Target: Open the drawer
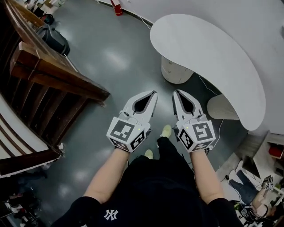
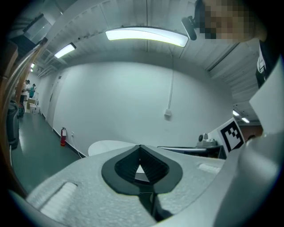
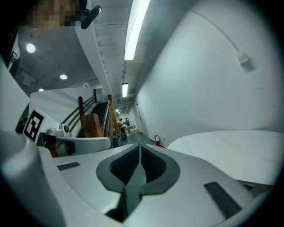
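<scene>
No drawer shows plainly in any view. A white curved table (image 1: 208, 48) stands ahead to the right, with a white rounded pedestal unit (image 1: 175, 71) under it; thin lines run across the unit's front. My left gripper (image 1: 155, 92) and right gripper (image 1: 175, 91) hang side by side over the grey floor, short of the table and pointing towards it. Both are shut with nothing between the jaws. In the left gripper view the left gripper's tips (image 2: 140, 146) meet in front of the table (image 2: 108, 146). In the right gripper view the right gripper (image 3: 140, 145) is also closed.
A dark wooden staircase (image 1: 53, 75) runs along the left, with a black bag (image 1: 53, 40) beside it. A red fire extinguisher (image 1: 116, 8) stands by the far wall. A cable trails on the floor near the table. Another person (image 1: 248, 186) sits at lower right.
</scene>
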`<state>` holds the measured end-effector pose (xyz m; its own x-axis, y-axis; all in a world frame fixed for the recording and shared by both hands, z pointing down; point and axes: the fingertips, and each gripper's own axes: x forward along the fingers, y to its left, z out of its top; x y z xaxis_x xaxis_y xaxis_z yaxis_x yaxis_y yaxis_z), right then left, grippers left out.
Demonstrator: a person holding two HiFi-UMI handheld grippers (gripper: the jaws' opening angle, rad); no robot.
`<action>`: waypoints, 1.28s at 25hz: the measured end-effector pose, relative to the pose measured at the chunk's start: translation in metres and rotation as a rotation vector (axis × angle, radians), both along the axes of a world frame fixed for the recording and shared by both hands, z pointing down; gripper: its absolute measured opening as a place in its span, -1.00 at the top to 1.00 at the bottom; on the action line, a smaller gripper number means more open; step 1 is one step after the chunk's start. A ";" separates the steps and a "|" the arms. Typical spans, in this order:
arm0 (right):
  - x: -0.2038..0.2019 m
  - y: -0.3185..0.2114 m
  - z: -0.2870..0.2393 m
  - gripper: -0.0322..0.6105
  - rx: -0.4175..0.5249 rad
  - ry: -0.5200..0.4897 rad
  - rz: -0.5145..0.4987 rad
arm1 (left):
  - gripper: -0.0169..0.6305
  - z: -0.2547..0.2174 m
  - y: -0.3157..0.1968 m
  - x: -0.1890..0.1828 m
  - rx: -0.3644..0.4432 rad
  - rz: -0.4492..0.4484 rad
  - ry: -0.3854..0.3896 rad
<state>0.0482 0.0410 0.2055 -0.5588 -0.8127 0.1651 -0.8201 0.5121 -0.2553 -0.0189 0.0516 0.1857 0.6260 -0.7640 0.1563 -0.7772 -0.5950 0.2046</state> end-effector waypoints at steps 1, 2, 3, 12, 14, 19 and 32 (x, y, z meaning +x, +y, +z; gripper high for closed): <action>0.003 -0.012 0.007 0.85 -0.008 0.003 -0.005 | 0.93 0.004 -0.012 0.005 -0.003 -0.006 -0.004; 0.007 -0.024 0.014 0.85 -0.013 0.006 -0.007 | 0.93 0.007 -0.023 0.009 -0.004 -0.011 -0.008; 0.010 -0.034 0.020 0.85 -0.017 0.008 -0.006 | 0.93 0.011 -0.033 0.013 -0.004 -0.013 -0.012; 0.026 -0.090 0.073 0.85 -0.038 0.067 0.054 | 0.93 0.055 -0.099 0.037 -0.043 -0.004 -0.014; 0.027 -0.104 0.090 0.85 -0.056 0.078 0.076 | 0.93 0.070 -0.114 0.037 -0.061 0.007 -0.019; 0.026 -0.136 0.145 0.73 -0.105 0.102 0.145 | 0.93 0.116 -0.149 0.031 -0.085 0.037 -0.029; -0.010 -0.241 0.342 0.66 -0.201 0.144 0.336 | 0.93 0.291 -0.256 -0.012 -0.146 0.138 -0.015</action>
